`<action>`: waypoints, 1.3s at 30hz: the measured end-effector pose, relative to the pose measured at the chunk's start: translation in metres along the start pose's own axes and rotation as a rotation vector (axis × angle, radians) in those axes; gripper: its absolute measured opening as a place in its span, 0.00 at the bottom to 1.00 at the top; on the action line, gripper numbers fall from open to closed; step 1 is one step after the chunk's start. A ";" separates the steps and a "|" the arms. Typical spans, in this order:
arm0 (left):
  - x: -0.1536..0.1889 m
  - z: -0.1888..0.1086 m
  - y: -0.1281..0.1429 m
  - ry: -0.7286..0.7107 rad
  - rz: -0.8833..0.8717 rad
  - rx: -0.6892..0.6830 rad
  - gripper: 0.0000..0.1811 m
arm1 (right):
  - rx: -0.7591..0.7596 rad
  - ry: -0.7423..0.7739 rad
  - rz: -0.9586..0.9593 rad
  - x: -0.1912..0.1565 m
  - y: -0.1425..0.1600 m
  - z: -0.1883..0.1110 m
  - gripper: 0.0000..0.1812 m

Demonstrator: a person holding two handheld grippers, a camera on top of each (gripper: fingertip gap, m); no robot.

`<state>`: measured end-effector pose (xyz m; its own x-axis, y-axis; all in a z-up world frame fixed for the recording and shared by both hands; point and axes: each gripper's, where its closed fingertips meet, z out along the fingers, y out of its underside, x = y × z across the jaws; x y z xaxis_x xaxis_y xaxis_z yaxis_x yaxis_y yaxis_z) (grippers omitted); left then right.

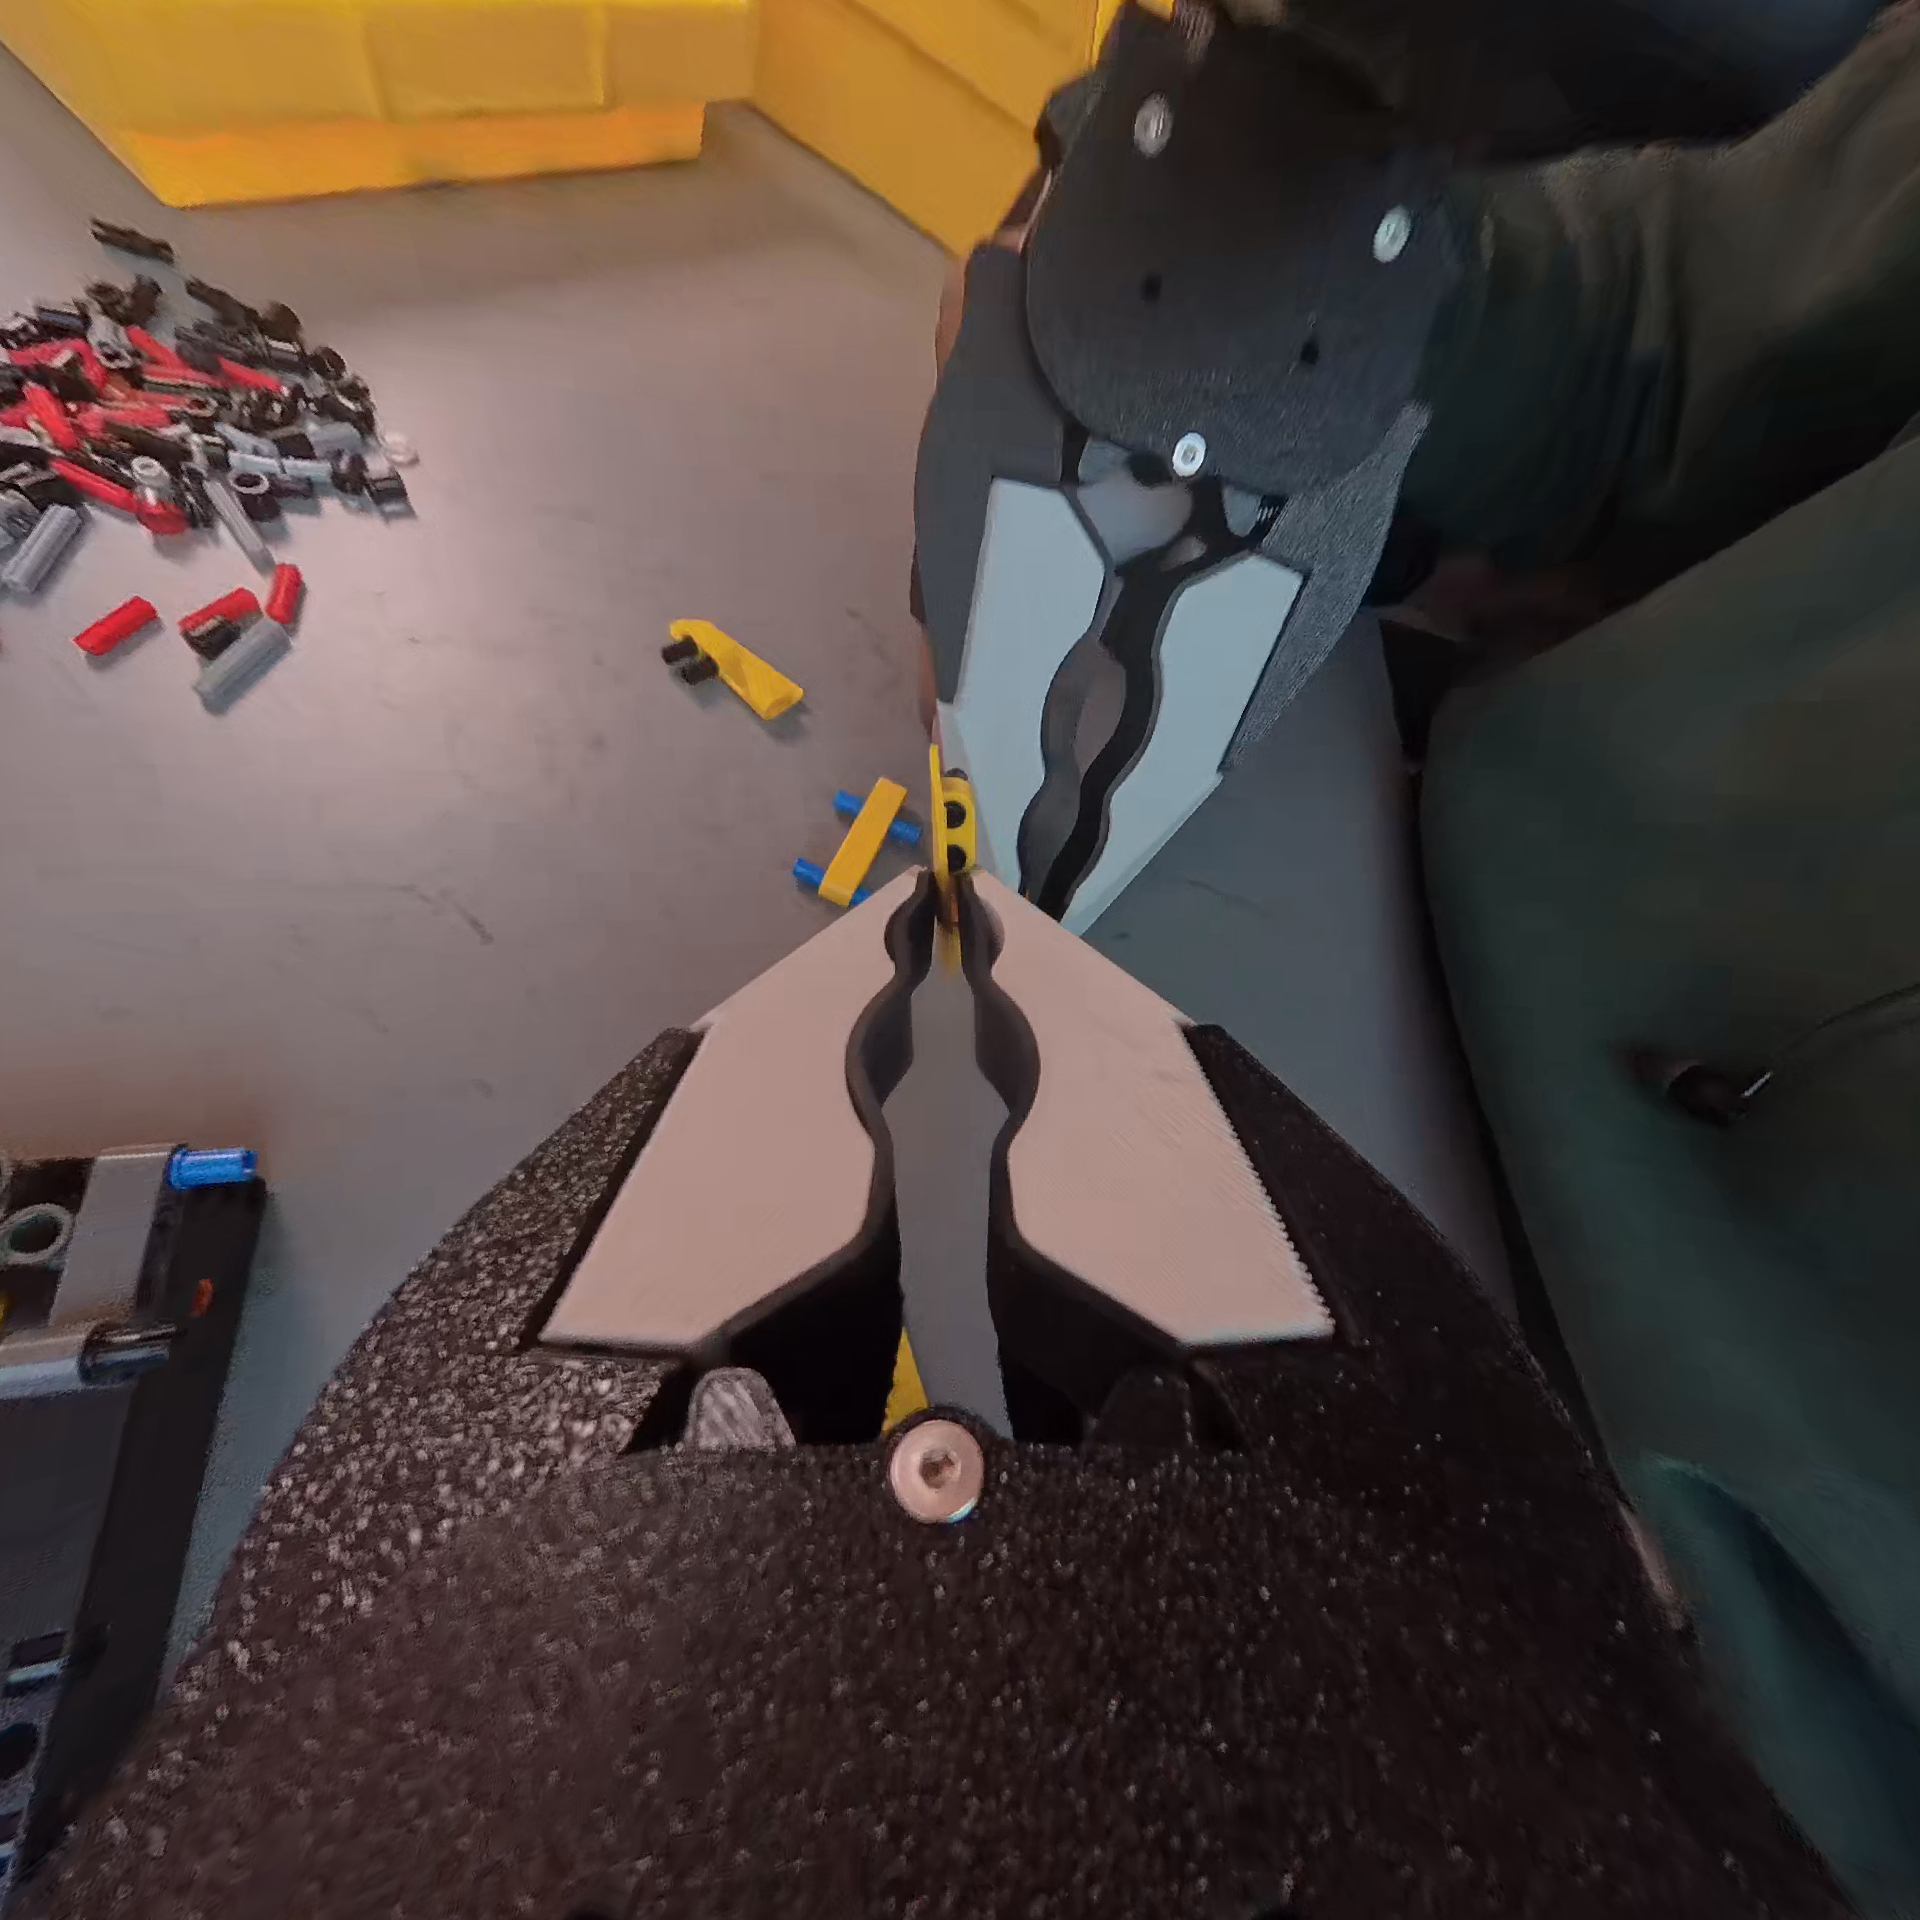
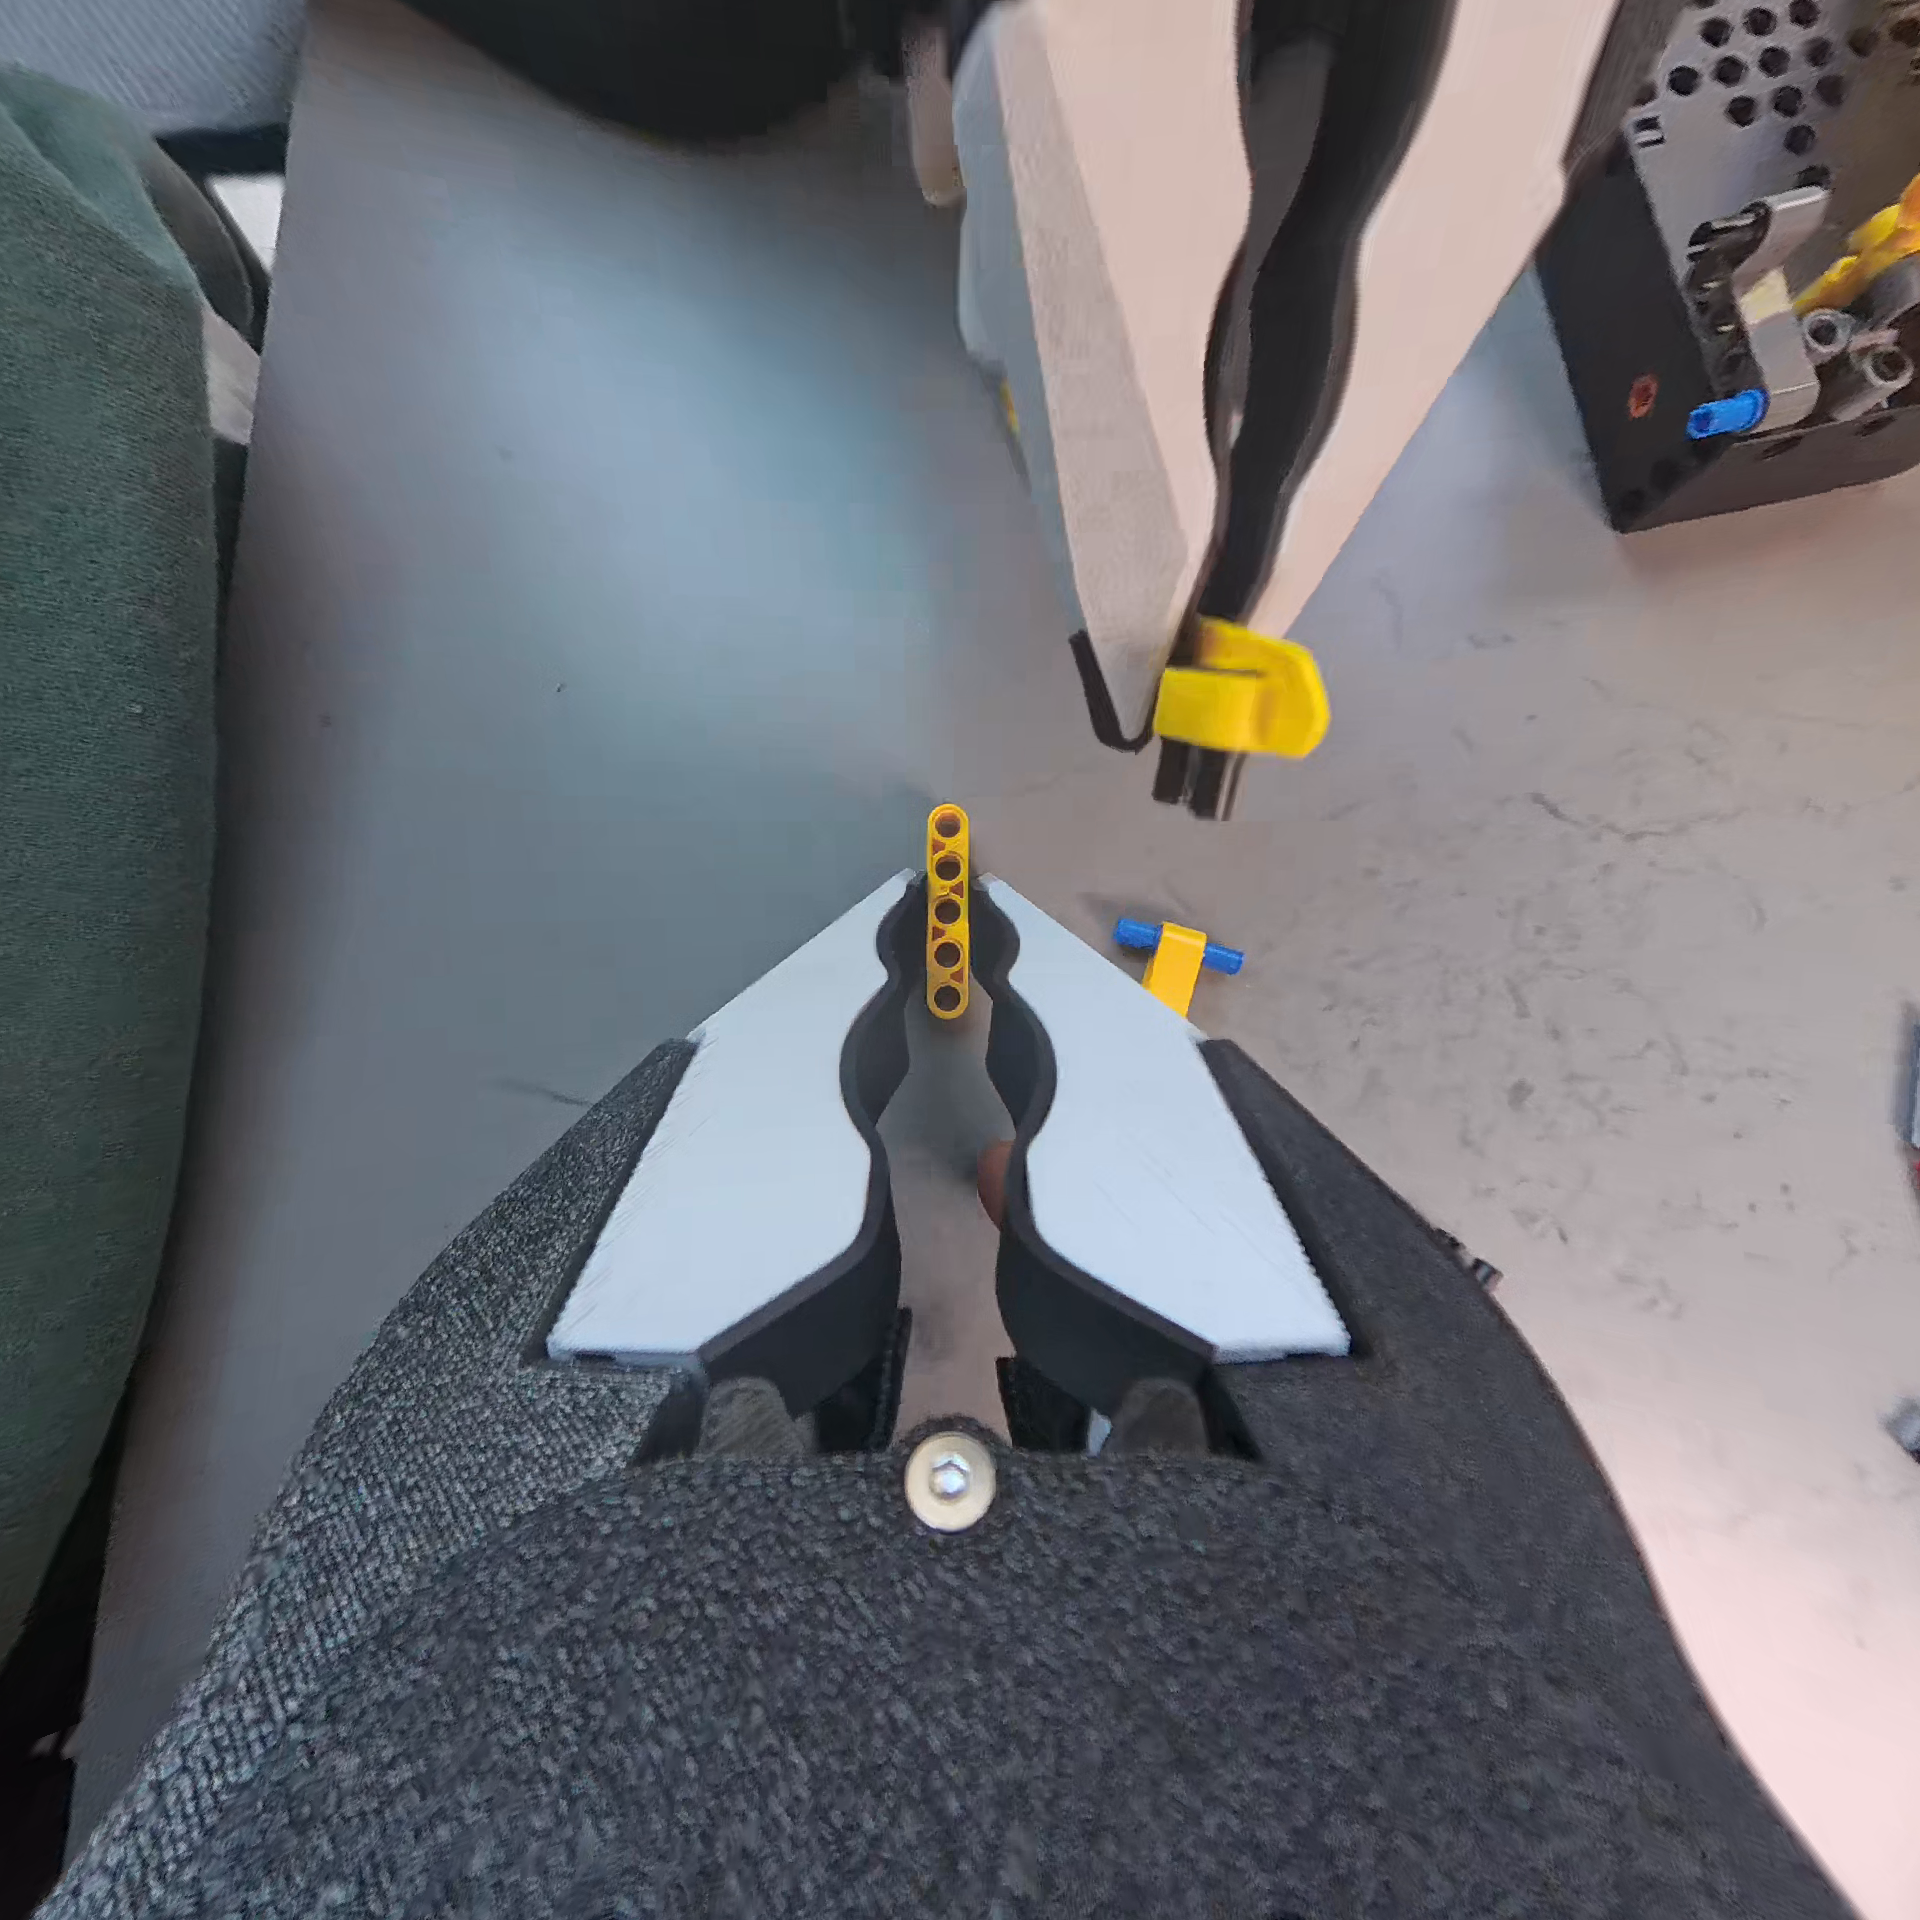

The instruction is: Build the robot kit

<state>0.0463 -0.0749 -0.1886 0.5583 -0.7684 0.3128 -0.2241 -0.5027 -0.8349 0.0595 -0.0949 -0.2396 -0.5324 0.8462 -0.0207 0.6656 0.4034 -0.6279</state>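
My right gripper point(image 2: 948, 883) pinches a yellow five-hole beam point(image 2: 947, 912) in its jaws; my left gripper point(image 1: 943, 883) pinches a yellow piece point(image 1: 950, 831) carrying black pins, its shape mostly hidden.

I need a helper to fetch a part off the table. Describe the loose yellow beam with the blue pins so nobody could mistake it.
On the grey table, look just beyond and left of the left tool. The yellow beam with blue pins lies flat there, apart from the red, black and grey parts pile. Its pins are blue; the other loose yellow piece nearby has black ones.
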 end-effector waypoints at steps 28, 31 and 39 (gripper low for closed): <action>-0.003 -0.035 -0.093 0.104 -0.352 0.646 0.01 | 1.308 -0.365 0.774 0.069 -0.092 -0.127 0.04; -0.004 -0.034 -0.091 0.103 -0.358 0.640 0.01 | 1.292 -0.365 0.782 0.070 -0.091 -0.124 0.03; -0.009 -0.031 -0.083 0.076 -0.382 0.593 0.01 | 1.241 -0.347 0.790 0.071 -0.086 -0.115 0.03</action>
<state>0.0351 -0.0390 -0.1077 0.4488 -0.6181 0.6453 0.4611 -0.4584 -0.7598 0.0248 -0.0291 -0.0975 -0.4710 0.5059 -0.7226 0.0745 -0.7934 -0.6041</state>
